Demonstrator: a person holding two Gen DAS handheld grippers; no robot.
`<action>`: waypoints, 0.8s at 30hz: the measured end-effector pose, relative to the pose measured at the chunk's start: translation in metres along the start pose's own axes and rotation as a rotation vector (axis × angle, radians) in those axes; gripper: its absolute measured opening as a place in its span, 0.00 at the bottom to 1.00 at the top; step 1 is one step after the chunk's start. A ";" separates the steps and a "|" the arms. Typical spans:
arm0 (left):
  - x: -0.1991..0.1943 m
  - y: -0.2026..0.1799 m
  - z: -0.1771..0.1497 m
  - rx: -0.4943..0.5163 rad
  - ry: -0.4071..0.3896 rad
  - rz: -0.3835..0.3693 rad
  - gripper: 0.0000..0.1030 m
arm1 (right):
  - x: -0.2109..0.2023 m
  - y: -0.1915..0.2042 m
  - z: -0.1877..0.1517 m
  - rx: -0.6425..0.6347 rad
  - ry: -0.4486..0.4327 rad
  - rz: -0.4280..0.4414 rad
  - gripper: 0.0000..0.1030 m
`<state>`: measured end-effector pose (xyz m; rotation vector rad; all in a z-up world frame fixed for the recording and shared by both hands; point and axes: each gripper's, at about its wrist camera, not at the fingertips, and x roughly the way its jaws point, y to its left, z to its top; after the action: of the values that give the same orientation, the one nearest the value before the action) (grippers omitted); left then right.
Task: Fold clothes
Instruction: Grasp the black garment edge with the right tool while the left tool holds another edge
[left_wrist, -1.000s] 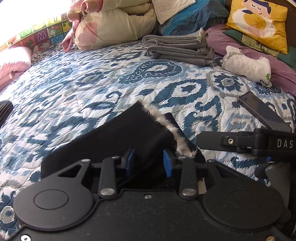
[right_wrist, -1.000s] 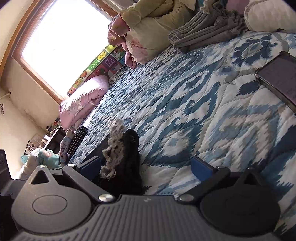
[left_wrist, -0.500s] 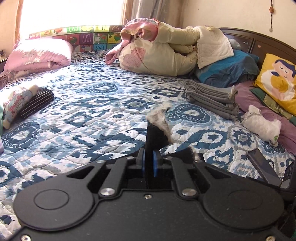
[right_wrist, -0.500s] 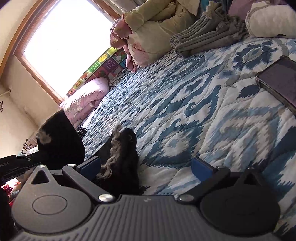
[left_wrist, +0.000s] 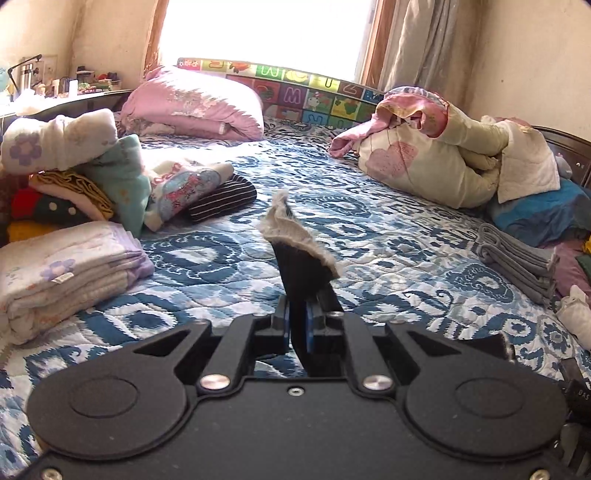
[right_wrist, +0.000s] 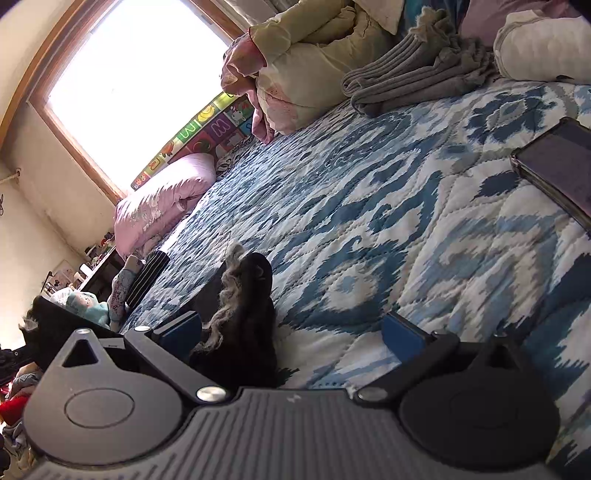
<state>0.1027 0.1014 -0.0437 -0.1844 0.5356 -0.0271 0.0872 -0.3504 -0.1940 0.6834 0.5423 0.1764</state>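
Black fleece-lined garment (left_wrist: 301, 266) now lifted off the bed (left_wrist: 388, 251) — your left tool (left_wrist: 296, 325) clamps its corner; right tool (right_wrist: 291, 328) gapes wide, empty — fold next.

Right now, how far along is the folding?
Done: folded gray stack and a folded floral blanket on the bed. In hand: left gripper, jaws shut, lifts one edge of the black fur-trimmed garment; right gripper, jaws open, sits at its other edge. Left: finishing this fold.
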 end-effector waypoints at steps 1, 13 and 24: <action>0.005 0.006 -0.001 -0.010 0.009 0.012 0.07 | 0.000 0.000 0.000 -0.003 0.000 -0.001 1.00; 0.032 0.047 -0.032 -0.123 0.166 0.245 0.53 | 0.001 0.003 -0.002 -0.027 0.001 -0.013 1.00; 0.039 -0.099 -0.043 0.219 0.148 -0.180 0.52 | -0.003 -0.009 0.003 0.062 -0.016 0.039 1.00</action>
<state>0.1167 -0.0061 -0.0820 -0.0159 0.6575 -0.2752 0.0857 -0.3596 -0.1963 0.7557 0.5207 0.1912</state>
